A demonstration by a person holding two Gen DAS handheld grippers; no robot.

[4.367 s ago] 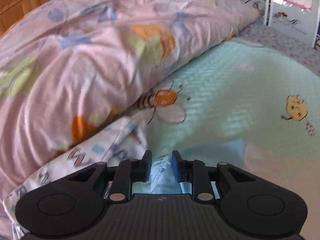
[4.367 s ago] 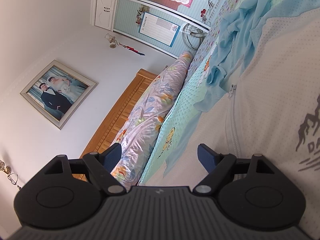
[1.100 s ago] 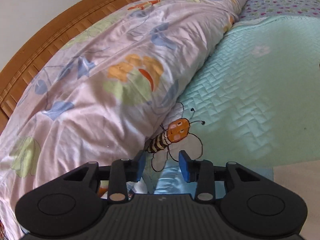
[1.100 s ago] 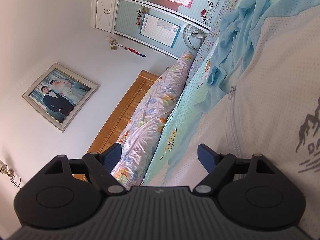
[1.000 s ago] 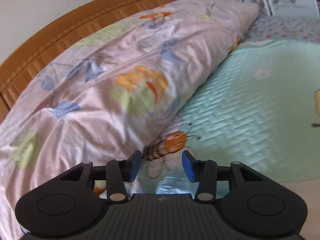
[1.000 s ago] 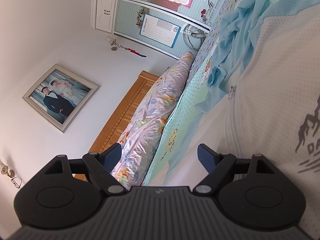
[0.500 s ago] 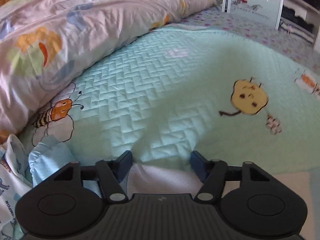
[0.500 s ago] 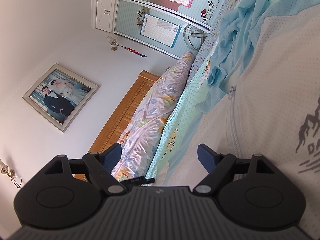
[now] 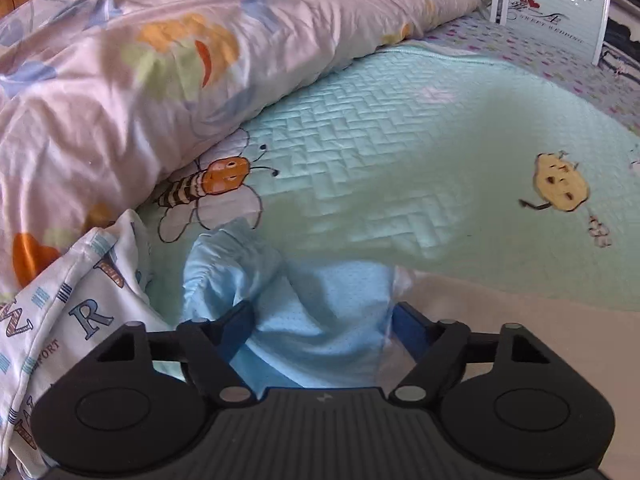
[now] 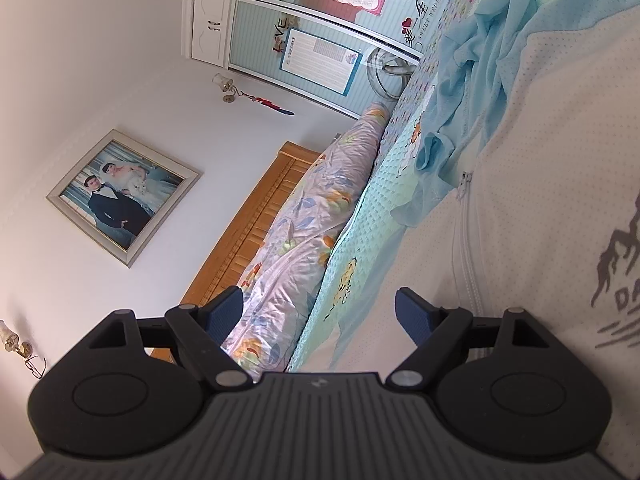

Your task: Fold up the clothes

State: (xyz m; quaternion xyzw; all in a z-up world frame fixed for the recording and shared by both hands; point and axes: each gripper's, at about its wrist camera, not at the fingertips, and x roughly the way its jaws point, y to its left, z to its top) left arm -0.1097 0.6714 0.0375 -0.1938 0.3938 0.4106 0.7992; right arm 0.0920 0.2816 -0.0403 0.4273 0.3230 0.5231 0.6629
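Left wrist view, jaws apart over blue sleeve cuff (image 9: pixel 224 268), quilt (image 9: pixel 400 152) bare beyond.

Quilted matt bedspread (image 9: pixel 400 152); perforated mesh blue sleeve (image 9: pixel 320 312); slatted wood headboard (image 10: pixel 256 224); matt black plastic tool (image 9: pixel 322 324).

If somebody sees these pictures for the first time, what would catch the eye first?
Probably the cartoon bee printed on the mint quilt, just below the big floral duvet. Next, the light blue sleeve lying between the open fingers of the left gripper, and the framed photo on the wall.
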